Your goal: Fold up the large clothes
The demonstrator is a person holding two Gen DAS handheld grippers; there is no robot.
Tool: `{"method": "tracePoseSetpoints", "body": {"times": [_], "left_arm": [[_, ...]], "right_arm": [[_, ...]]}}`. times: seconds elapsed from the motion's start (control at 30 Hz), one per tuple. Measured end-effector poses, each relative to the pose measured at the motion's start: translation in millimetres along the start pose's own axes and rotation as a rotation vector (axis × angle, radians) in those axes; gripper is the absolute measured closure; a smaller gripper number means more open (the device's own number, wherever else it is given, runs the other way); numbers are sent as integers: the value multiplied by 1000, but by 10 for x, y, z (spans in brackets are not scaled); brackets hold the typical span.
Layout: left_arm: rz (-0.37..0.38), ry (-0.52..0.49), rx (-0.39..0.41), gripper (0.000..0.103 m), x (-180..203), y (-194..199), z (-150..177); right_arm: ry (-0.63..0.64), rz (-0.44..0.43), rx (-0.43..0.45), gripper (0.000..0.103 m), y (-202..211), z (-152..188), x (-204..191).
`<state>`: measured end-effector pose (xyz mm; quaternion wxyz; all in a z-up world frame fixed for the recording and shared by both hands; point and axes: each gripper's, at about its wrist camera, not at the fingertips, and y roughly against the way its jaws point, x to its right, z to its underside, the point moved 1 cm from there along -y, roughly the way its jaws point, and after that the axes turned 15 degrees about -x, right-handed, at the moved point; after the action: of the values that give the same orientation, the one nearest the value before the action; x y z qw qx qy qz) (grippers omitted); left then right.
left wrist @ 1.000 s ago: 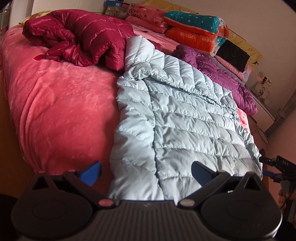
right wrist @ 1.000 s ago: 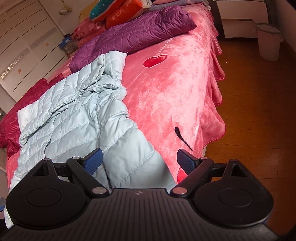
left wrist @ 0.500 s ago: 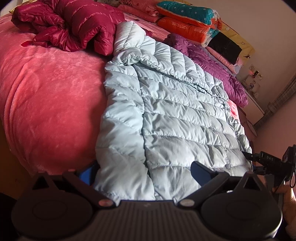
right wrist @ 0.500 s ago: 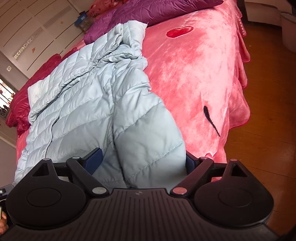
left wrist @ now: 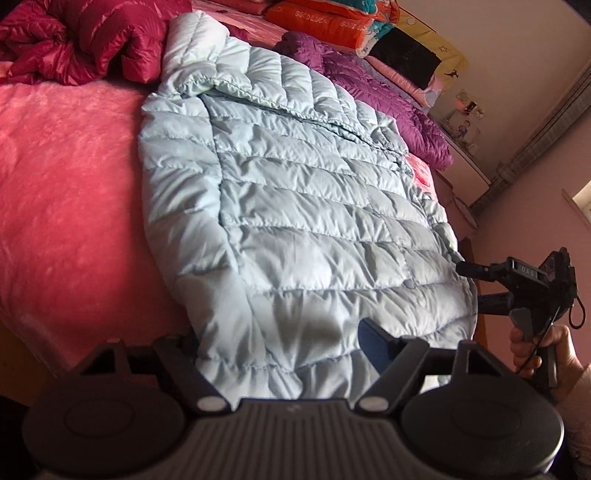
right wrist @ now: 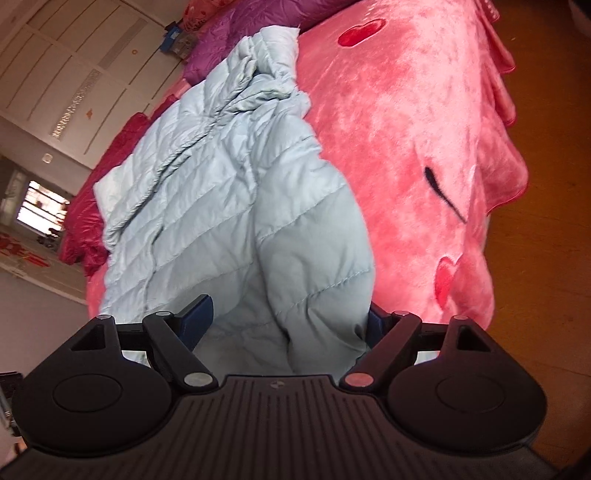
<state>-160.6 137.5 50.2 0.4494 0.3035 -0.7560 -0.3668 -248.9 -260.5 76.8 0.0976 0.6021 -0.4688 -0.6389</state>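
A pale blue quilted down jacket [left wrist: 295,206] lies spread lengthwise on the pink bed [left wrist: 62,206], hood at the far end. My left gripper [left wrist: 280,343] straddles the near hem at its left corner. Its jaws are closing with the hem between them; the left finger is hidden under the fabric and the right pad [left wrist: 373,345] rests beside it. In the right wrist view the jacket [right wrist: 229,206] bulges up between the fingers of my right gripper [right wrist: 286,321], whose jaws stand wide around the other hem corner. The right gripper [left wrist: 476,286] also shows at the hem's right edge, held by a hand [left wrist: 543,350].
A crumpled dark red jacket [left wrist: 85,40] lies at the far left of the bed and a purple jacket [left wrist: 388,96] along the far right. Folded quilts [left wrist: 332,18] are stacked at the headboard. Wooden floor [right wrist: 546,184] runs beside the bed, with a wardrobe [right wrist: 74,74] behind.
Both grippers tilted down and pushed in onto the jacket's near hem, so fabric now sits between each pair of fingers. The left fingers have drawn closer together.
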Motion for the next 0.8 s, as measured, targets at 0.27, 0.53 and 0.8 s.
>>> {"method": "tracePoseSetpoints", "body": {"times": [0.27,0.53,0.8], "left_arm": [[47,46,8,63,-70,0,-29],[193,166,47,84,-273,75,-37],[254,173,112,85,-231,195,-129]], "right_arm": [[70,-59,39,12,147,112,-139],[40,-141,97,53,274,130,-153],[-30,-324,166,63,309,65,-189]]}}
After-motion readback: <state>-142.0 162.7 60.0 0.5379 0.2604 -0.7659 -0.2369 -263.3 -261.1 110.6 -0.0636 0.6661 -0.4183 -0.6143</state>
